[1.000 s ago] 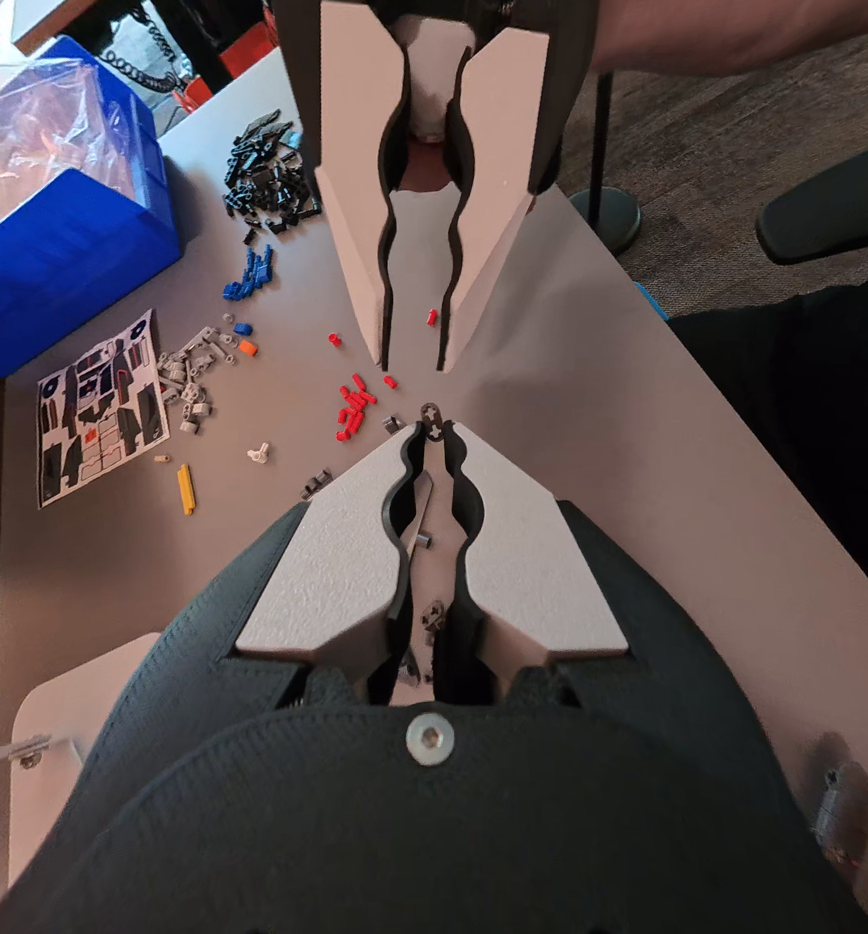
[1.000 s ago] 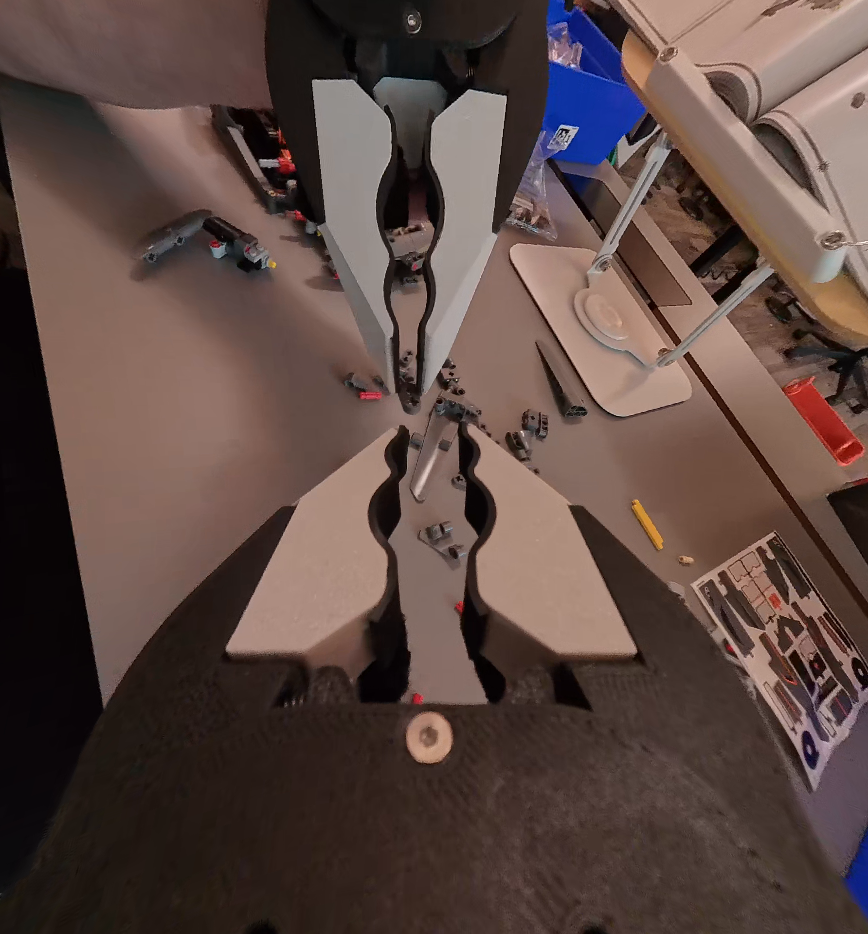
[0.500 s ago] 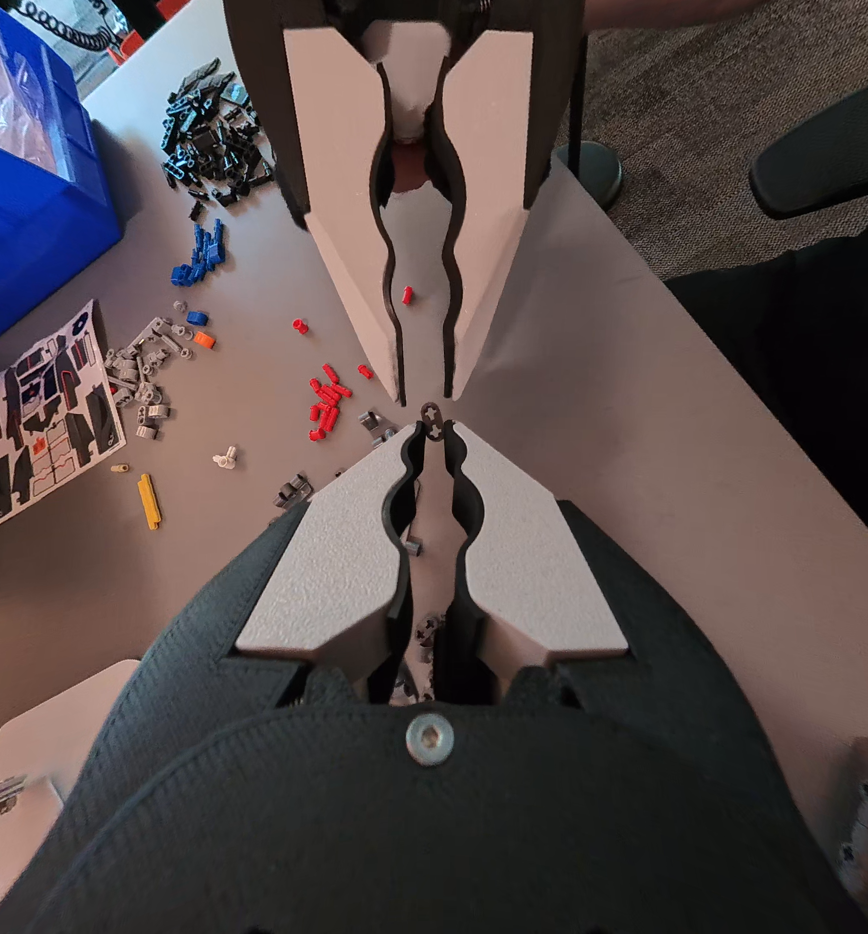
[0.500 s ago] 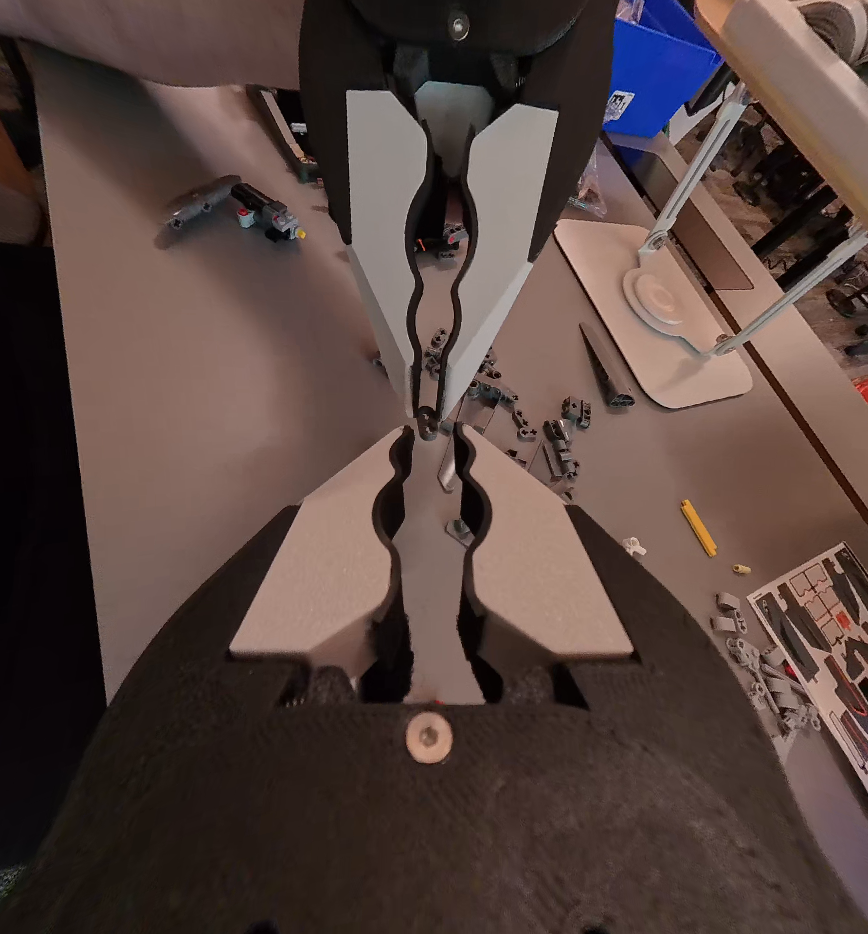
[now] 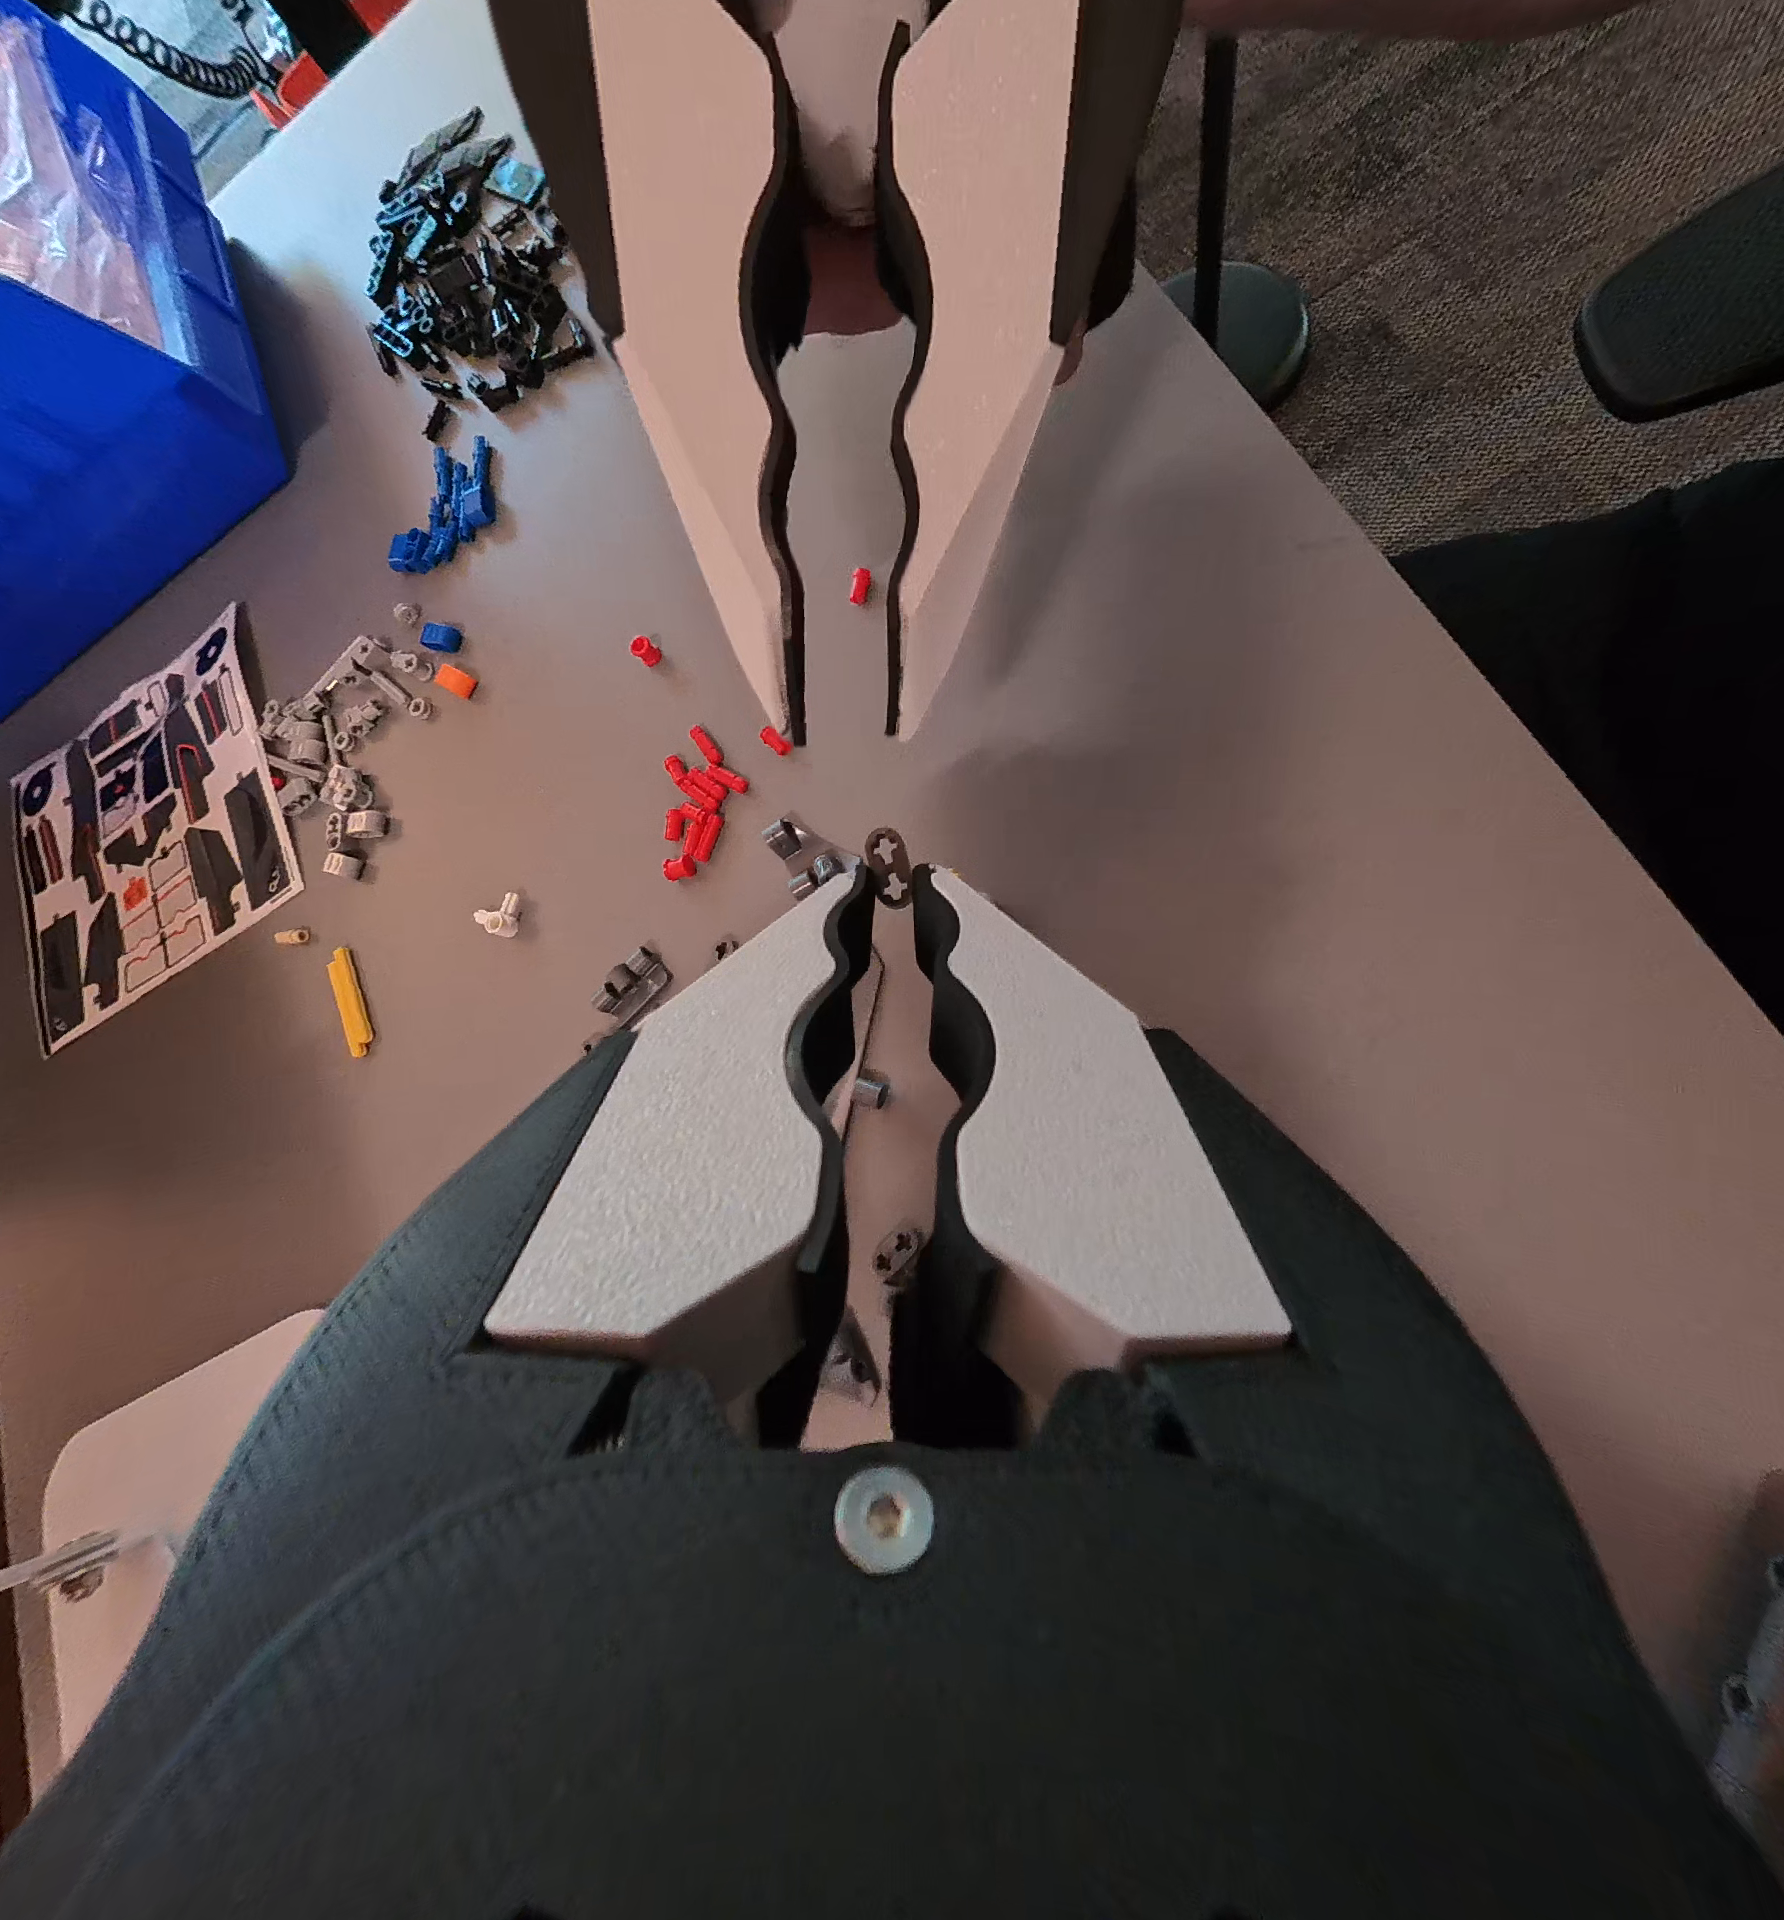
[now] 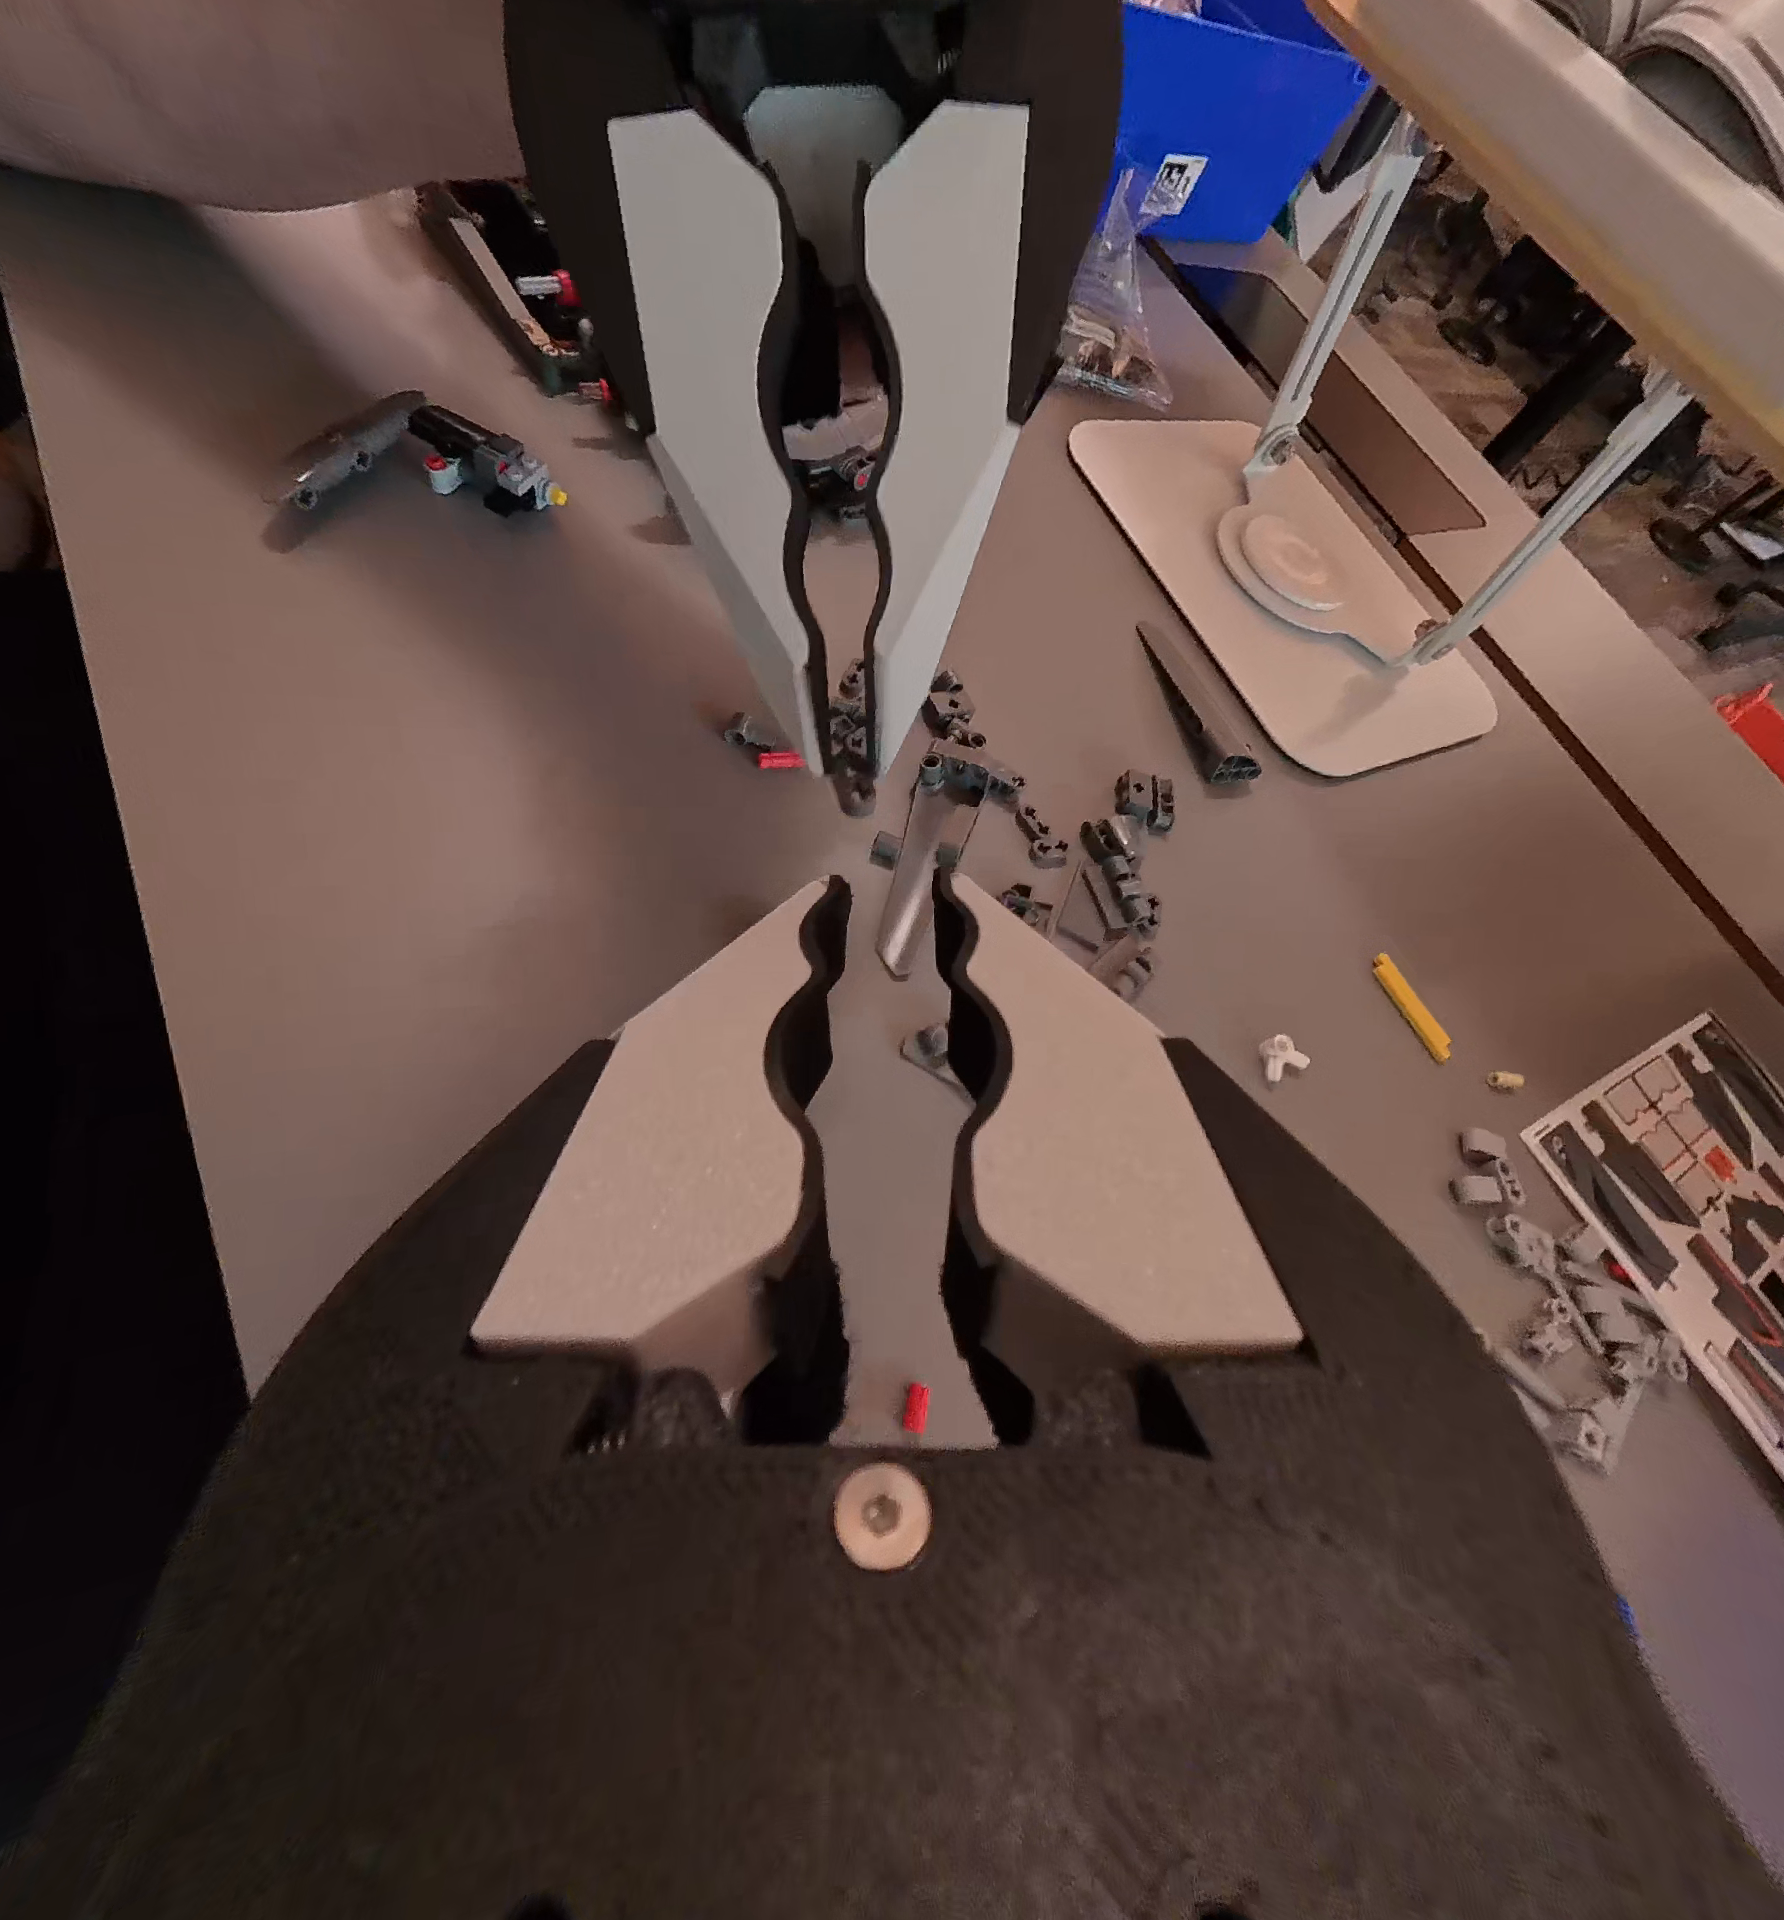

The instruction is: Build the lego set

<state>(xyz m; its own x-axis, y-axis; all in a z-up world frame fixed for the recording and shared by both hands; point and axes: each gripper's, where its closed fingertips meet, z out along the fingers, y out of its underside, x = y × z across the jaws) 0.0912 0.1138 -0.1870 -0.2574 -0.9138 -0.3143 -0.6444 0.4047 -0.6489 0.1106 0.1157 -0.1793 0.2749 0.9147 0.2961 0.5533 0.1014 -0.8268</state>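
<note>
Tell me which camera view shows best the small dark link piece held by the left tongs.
The left wrist view: the dark link faces the camera, both cross holes visible, pinched between the left tongs. The right wrist view shows it only edge-on, far off.

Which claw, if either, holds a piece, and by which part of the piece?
The left claw pinches a small dark two-hole link by its lower end; the upper hole sticks out beyond the tips. The right claw is open and holds nothing.

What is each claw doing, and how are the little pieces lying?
left gripper: shut on a small dark two-hole link, lifted off the table.
right gripper: open, empty.
red pins: loose heap.
black pieces: piled.
sticker sheet: flat.
</note>
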